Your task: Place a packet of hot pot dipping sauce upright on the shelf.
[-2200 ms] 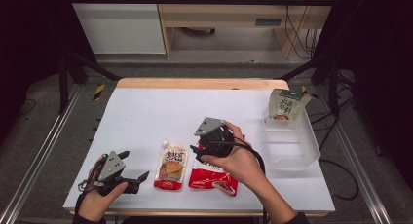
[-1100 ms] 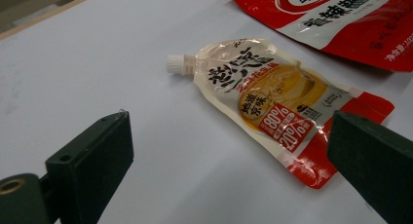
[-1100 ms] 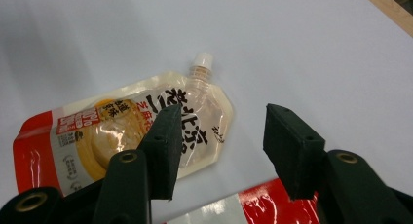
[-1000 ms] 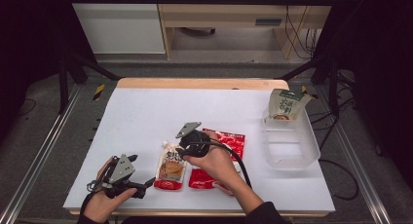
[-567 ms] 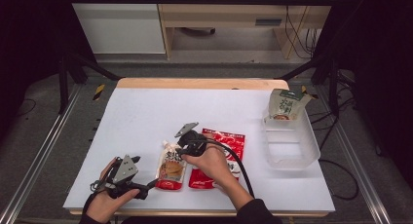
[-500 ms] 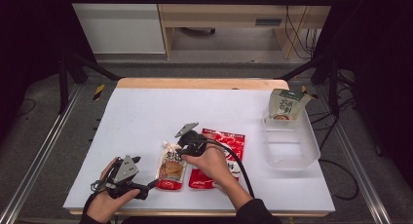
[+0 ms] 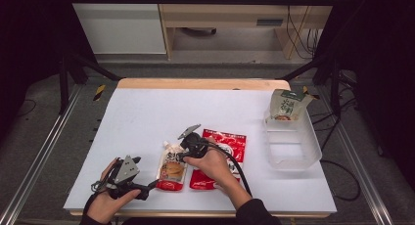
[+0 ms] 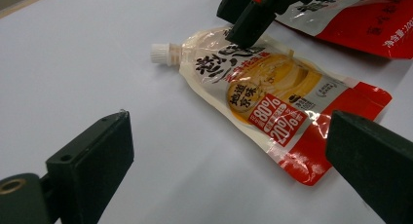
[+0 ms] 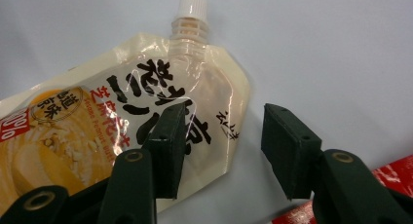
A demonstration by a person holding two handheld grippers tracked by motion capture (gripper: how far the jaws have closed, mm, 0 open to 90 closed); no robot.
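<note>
Right gripper (image 9: 221, 148) is now straddling the upper edge of the spouted pouch (image 7: 172, 167) at the desk's (image 7: 147, 112) near side, jaws part open, gripping nothing; two seconds earlier it was hovering farther right. Left gripper (image 7: 128, 178), jaws wide and empty, is edging closer.

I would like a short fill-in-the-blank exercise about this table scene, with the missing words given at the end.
1. The spouted pouch has a ___ cap.
2. The right gripper is ___, with one jaw over the pouch's edge.
3. The green-topped packet leans in the clear ___ at the table's right.
4. Beside the spouted pouch lies a flat ___ packet with a white top.

Missing words: white; open; bin; red
</note>
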